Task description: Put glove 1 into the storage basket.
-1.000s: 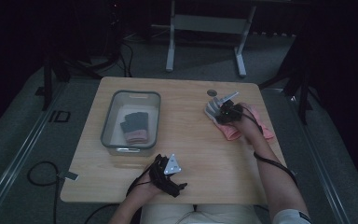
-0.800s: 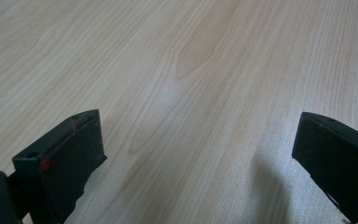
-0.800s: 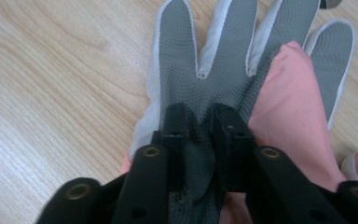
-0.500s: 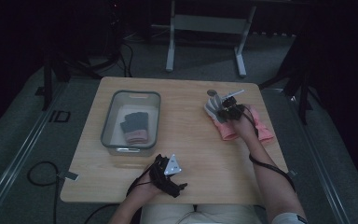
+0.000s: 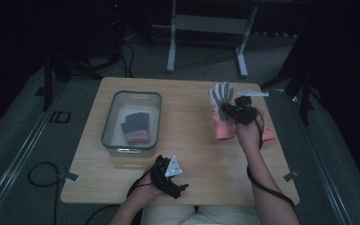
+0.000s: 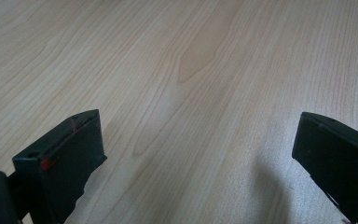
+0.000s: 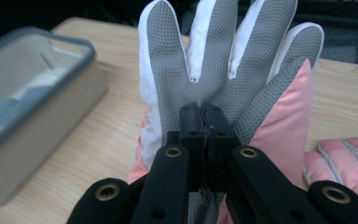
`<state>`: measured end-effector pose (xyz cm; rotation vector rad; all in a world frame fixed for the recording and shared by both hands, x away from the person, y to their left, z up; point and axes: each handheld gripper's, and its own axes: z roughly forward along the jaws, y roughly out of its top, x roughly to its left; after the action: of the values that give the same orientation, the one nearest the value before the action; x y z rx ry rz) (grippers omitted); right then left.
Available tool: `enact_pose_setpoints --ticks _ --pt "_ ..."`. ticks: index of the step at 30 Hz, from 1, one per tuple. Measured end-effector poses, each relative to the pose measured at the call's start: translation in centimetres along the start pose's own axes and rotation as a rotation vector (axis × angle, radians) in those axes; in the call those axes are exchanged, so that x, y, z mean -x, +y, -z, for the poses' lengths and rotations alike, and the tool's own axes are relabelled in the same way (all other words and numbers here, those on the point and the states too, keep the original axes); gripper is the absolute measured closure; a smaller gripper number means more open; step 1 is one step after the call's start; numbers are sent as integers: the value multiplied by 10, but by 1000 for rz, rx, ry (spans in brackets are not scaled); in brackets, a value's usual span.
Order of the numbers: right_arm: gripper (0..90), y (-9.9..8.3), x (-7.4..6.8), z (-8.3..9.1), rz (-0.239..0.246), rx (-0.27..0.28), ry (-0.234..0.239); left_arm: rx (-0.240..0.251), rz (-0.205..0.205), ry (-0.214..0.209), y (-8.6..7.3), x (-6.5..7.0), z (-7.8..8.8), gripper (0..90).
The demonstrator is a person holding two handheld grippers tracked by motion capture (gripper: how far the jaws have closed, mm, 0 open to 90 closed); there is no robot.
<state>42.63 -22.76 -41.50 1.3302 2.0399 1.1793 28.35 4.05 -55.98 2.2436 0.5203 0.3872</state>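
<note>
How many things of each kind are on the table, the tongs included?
Gloves: 3, one held up, one lying on the table, one in the bin
Bins: 1
Tongs: 2, left, right
Total: 6

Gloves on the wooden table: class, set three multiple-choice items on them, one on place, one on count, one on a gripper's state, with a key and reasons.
1. Where does the grey-and-pink knit glove lie?
A. in the clear plastic bin
B. on the floor
C. under the left gripper

2. How many pink padded gloves are at the table's right side?
A. none
B. two
C. five

3. How do the right gripper's jaws stand?
A. wide apart
B. shut on the raised grey-palmed pink glove
C. shut on the bin's rim

Key: 1 A, it rests inside the bin. 2 B, the raised one and another pink glove lying beside it. 3 B, the jaws meet on its palm.
</note>
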Motion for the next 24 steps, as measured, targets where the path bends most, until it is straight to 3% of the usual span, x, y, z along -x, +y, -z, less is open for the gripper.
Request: enact_pose_setpoints --ticks 4,10,18,19,24 --pt "882 -16 -10 15 -38 19 1 -7 -12 -3 0 1 -1 15" --pt "881 -47 -18 15 -112 -5 14 -2 -19 -2 1 2 -1 15" --pt "881 -71 -34 -8 -106 -71 -9 -15 -40 2 1 3 -1 15" --pt "881 -77 -39 -19 -103 -99 -10 -18 -50 -1 1 3 -1 15" --pt "880 -85 -42 -36 -130 -132 -1 -19 -51 -3 1 3 -1 15"
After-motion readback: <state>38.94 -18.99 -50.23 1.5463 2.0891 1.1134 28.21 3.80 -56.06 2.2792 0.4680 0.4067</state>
